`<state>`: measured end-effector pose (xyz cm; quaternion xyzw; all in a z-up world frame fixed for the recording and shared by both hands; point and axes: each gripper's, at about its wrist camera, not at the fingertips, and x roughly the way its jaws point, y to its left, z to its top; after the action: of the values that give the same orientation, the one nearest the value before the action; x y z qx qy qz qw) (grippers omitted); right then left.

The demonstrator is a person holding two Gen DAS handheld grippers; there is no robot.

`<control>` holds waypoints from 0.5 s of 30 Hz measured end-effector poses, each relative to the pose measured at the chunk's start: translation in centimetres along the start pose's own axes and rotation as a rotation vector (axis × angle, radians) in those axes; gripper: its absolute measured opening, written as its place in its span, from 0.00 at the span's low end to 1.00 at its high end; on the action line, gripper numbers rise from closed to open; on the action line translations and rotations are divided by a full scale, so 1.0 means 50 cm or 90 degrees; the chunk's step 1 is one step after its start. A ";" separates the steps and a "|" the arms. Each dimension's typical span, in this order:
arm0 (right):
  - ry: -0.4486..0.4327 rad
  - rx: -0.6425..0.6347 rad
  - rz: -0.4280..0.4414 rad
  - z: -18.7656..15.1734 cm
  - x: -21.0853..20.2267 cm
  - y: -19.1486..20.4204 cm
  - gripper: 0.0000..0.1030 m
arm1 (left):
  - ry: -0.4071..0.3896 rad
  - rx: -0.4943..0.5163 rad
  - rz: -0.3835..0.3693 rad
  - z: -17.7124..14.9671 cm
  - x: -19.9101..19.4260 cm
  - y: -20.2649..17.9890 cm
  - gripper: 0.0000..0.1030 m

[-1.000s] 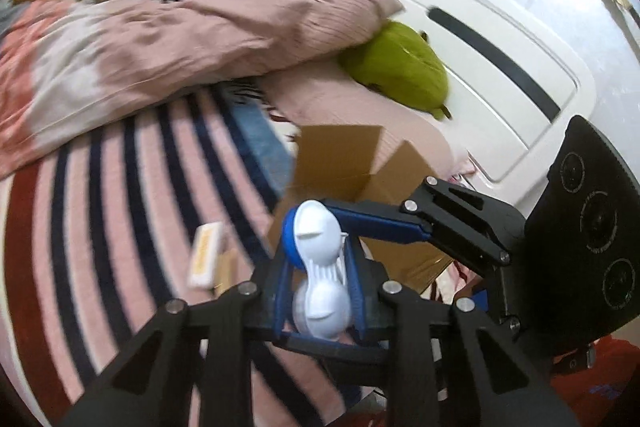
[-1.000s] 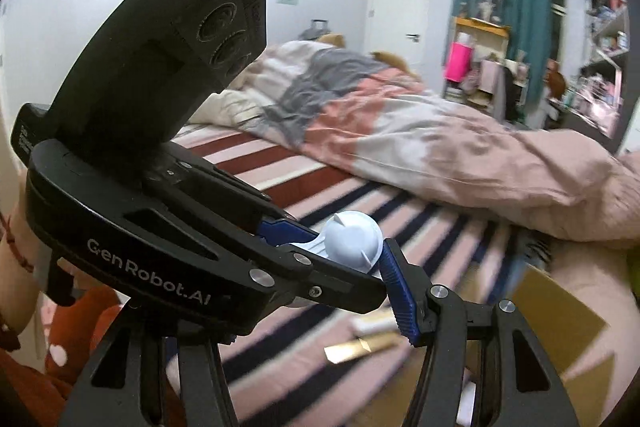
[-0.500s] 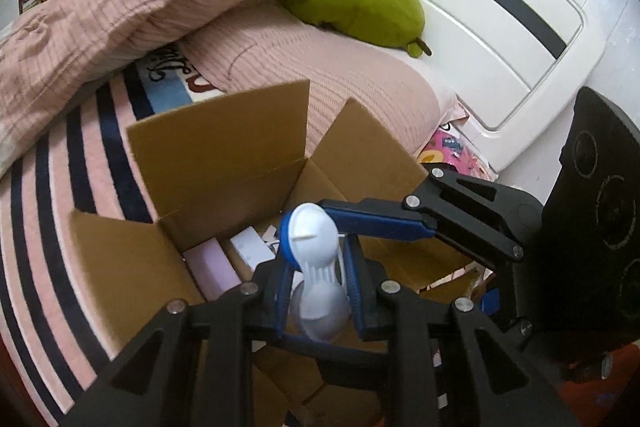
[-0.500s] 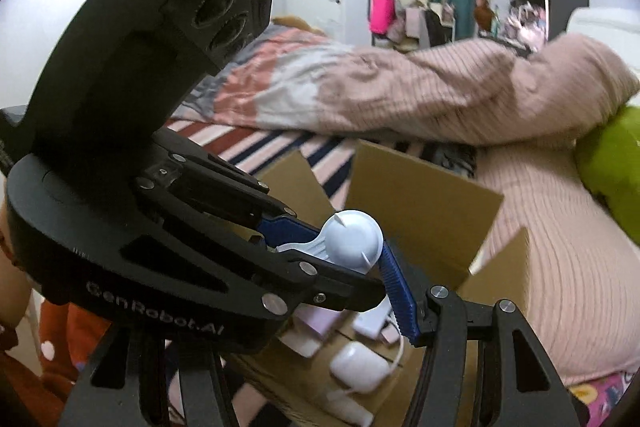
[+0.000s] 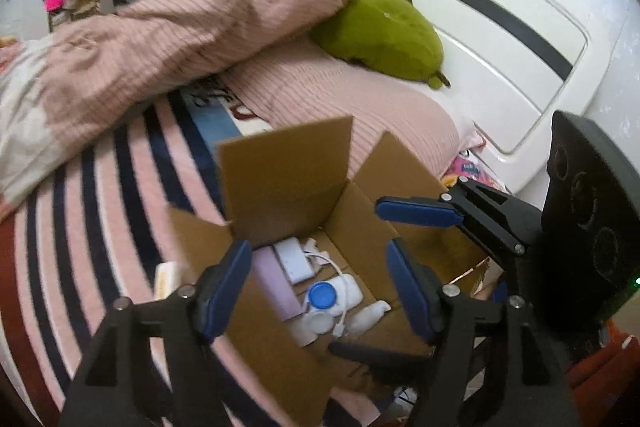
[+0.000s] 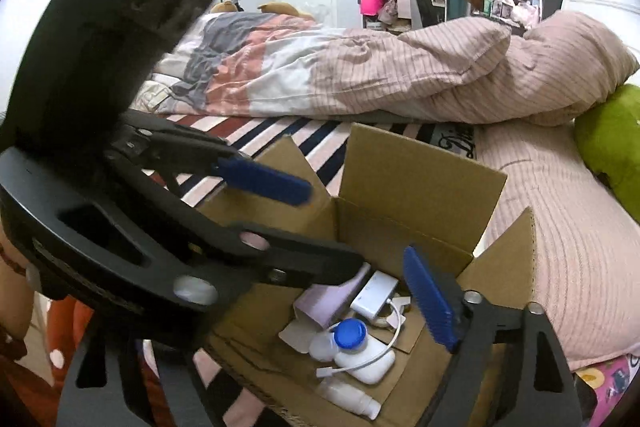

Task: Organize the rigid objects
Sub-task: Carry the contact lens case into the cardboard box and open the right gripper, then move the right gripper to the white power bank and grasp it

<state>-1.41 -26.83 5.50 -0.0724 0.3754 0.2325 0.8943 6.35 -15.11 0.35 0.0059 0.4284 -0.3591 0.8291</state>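
An open cardboard box sits on the striped bed; it also shows in the right wrist view. Inside lie a white and blue contact lens case, a lilac box, a white adapter with a cable, and a small white bottle. My left gripper is open and empty above the box. My right gripper is open and empty; in the left wrist view one of its blue pads crosses over the box's right side.
A small cream box lies on the striped blanket left of the cardboard box. A green plush and pink pillows lie behind it by the white headboard. A rumpled duvet covers the bed's far side.
Both grippers were shut on the white and blue case; both have opened and the case now lies in the box. The left camera has pulled back slightly.
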 end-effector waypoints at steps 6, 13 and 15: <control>-0.034 -0.033 -0.021 0.033 -0.003 0.071 0.95 | -0.059 -0.032 0.046 -0.049 -0.109 0.066 0.69; -0.018 -0.087 -0.006 0.093 0.044 0.209 0.95 | -0.115 -0.100 0.111 -0.147 -0.232 0.190 0.72; -0.013 -0.099 0.013 0.099 0.067 0.246 0.95 | -0.126 -0.126 0.129 -0.181 -0.255 0.234 0.72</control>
<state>-1.99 -13.25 7.21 -0.1356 0.3479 0.2704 0.8874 2.18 3.99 0.25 -0.0682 0.3750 -0.2286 0.8958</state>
